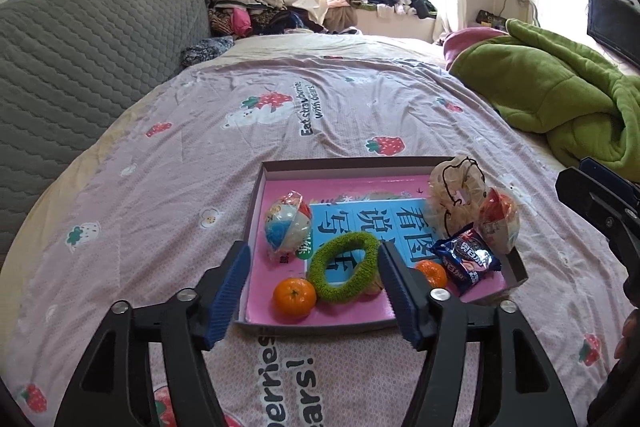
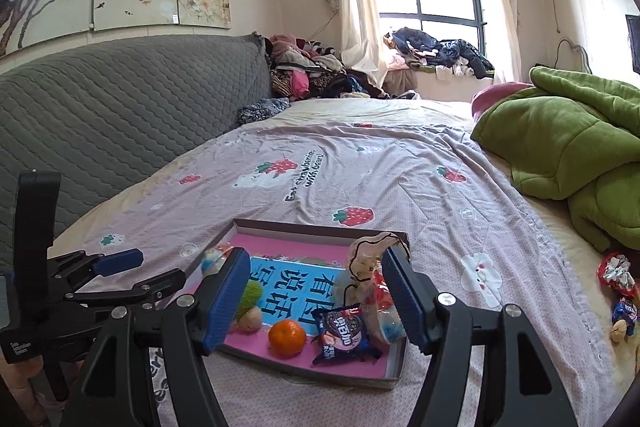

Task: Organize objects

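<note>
A shallow box tray with a pink and blue book cover inside lies on the bed; it also shows in the right wrist view. In it are a green fuzzy ring, two tangerines, a blue cookie packet, two wrapped balls and a beige mesh puff. My left gripper is open and empty, over the tray's near edge. My right gripper is open and empty, above the tray's near side.
A green blanket is heaped on the bed at the right. A grey quilted headboard runs along the left. Small wrapped items lie on the sheet at the far right. Clothes are piled at the bed's far end.
</note>
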Available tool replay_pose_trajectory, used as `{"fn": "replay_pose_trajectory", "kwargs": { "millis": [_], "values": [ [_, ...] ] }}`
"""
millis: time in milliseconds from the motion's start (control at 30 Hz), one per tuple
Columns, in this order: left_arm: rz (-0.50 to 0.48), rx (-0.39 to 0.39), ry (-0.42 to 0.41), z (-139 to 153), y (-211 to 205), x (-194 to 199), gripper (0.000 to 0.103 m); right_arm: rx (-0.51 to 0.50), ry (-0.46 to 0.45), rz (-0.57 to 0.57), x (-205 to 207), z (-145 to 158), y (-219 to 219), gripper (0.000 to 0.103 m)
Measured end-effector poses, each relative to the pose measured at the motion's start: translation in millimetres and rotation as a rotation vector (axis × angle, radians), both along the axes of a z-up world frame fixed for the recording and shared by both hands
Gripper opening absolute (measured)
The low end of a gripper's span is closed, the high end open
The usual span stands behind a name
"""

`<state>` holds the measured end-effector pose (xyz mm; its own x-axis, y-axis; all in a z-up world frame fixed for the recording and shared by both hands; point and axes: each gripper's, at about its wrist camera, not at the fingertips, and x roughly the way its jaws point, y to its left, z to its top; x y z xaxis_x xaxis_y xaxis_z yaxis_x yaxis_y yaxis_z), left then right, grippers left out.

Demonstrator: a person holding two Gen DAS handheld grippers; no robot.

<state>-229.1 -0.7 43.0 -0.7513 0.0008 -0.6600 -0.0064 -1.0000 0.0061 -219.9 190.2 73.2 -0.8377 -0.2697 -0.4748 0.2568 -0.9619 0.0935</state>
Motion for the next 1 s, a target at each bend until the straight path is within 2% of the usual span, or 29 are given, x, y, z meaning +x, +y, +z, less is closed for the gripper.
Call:
{"fn": "replay_pose_trajectory", "kwargs": {
  "millis": [167, 300, 500, 1000],
  "values": [
    [0.005, -0.001, 0.019, 7, -6, 18, 0.073, -0.016, 0.026, -0.001, 18, 8, 0, 0.068],
    [0.006, -0.013, 0.053, 13, -7, 35, 0.073, -0.013, 0.024, -0.004, 28, 8, 0, 0.074],
    [0.013, -0.020, 0.063, 12, -9, 57, 0.074, -0.021, 0.032, -0.014, 49, 9, 1, 0.075],
    [0.024, -0.001, 0.066, 8, -19, 95, 0.074, -0.012, -0.024, -0.069, 82, -16, 13, 0.075]
  ]
}}
